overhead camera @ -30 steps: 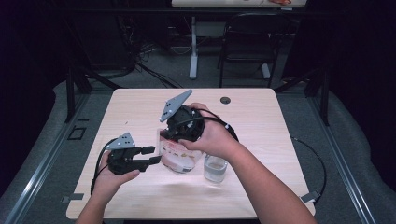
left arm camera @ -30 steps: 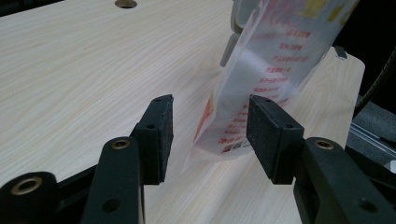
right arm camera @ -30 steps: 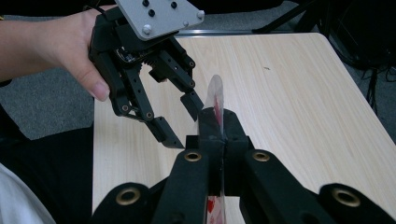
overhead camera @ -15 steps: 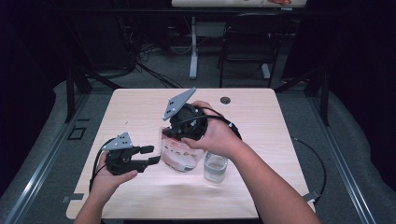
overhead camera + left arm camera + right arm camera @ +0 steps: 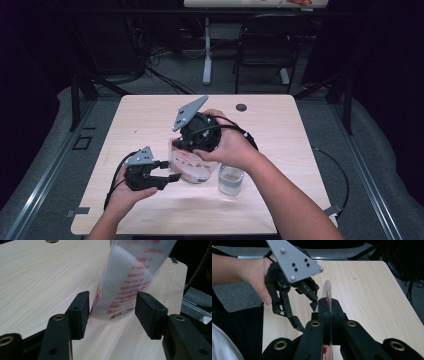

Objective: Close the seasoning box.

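Note:
A clear plastic bag (image 5: 192, 167) printed with red text and holding white powder hangs upright over the table, with its bottom on the wood. My right gripper (image 5: 329, 307) is shut on the bag's top edge (image 5: 327, 291), pointing down from above (image 5: 184, 145). My left gripper (image 5: 112, 307) stands open around the bag's lower end (image 5: 130, 272); its jaws have just been opening. Its pads (image 5: 83, 307) stand just off the bag on both sides. In the high view the left gripper (image 5: 171, 172) reaches in from the bag's left.
A small clear glass (image 5: 231, 179) stands just right of the bag, under the right wrist. The light wooden table (image 5: 150, 115) has a dark round grommet (image 5: 241, 107) near its far edge. Cables trail from both grippers.
The left gripper's jaws have spread apart from the bag's lower end. The right gripper still pinches the bag's top in the same place.

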`<action>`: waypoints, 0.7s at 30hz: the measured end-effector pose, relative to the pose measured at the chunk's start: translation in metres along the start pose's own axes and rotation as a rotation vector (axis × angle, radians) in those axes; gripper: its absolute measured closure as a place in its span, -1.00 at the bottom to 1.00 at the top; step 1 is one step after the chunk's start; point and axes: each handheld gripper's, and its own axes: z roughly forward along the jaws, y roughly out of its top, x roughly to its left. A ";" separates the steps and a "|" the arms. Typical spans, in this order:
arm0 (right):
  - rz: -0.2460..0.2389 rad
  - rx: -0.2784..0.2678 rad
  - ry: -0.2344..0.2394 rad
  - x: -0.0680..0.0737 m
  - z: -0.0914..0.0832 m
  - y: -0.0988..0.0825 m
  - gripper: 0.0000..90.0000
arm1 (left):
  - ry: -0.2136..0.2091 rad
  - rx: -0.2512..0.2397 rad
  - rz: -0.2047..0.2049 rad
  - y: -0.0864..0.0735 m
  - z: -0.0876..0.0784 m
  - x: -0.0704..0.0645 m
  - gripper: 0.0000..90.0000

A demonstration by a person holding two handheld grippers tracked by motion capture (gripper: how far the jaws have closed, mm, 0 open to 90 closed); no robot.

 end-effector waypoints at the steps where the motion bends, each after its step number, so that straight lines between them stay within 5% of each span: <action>1: -0.001 0.001 0.005 0.000 0.000 0.000 1.00 | -0.003 -0.002 0.001 -0.001 0.001 0.000 -0.01; 21: 0.000 -0.014 0.036 0.001 -0.001 0.003 1.00 | -0.047 -0.002 0.002 -0.010 0.021 0.003 -0.15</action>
